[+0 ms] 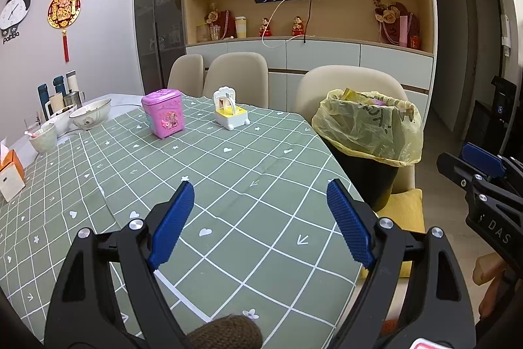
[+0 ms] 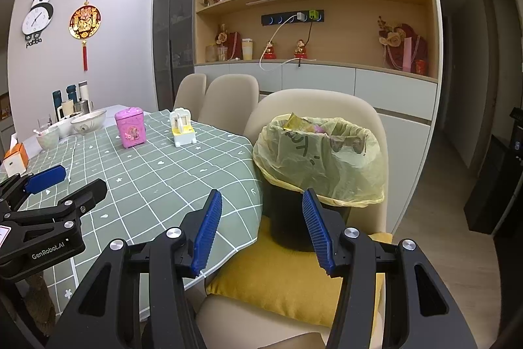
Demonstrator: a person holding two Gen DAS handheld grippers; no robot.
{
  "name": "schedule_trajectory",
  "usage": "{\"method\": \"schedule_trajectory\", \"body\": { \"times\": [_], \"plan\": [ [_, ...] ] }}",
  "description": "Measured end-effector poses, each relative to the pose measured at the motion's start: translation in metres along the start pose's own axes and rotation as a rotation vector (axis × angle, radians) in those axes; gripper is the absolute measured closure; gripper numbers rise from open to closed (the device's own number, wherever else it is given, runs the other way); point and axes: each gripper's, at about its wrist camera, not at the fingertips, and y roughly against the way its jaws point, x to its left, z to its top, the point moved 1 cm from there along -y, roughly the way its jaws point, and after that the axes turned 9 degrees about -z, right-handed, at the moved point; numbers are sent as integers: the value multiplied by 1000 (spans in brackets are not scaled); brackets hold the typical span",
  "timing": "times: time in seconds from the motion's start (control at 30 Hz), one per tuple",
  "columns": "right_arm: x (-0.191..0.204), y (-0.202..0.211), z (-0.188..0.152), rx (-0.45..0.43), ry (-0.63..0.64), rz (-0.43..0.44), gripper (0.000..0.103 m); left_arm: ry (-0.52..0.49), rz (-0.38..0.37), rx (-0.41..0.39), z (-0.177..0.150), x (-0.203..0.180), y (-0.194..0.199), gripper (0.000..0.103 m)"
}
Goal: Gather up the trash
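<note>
We hold both tongs empty. Left gripper (image 1: pixel 260 195) spread wide over the green checked tablecloth (image 1: pixel 228 185), nothing between its pads. Right gripper (image 2: pixel 260 208) also spread, hovering above the yellow cushion (image 2: pixel 278 280) on the chair. Trash bin (image 2: pixel 307 218) stands upright just ahead of the right tongs, long axis vertical, mouth pointing up, yellow bag (image 2: pixel 320 159) folded over its rim, wrappers inside. From the left tongs it sits ahead and to the right. Pink box (image 1: pixel 163 113) and white toy (image 1: pixel 230 112) stand far ahead on the table.
</note>
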Motion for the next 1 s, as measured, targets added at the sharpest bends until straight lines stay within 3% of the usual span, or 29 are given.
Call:
{"method": "schedule_trajectory", "body": {
  "times": [1.0],
  "plan": [
    [-5, -2, -3, 7, -6, -11, 54, -4, -2, 2, -1, -1, -1, 24]
  ]
}}
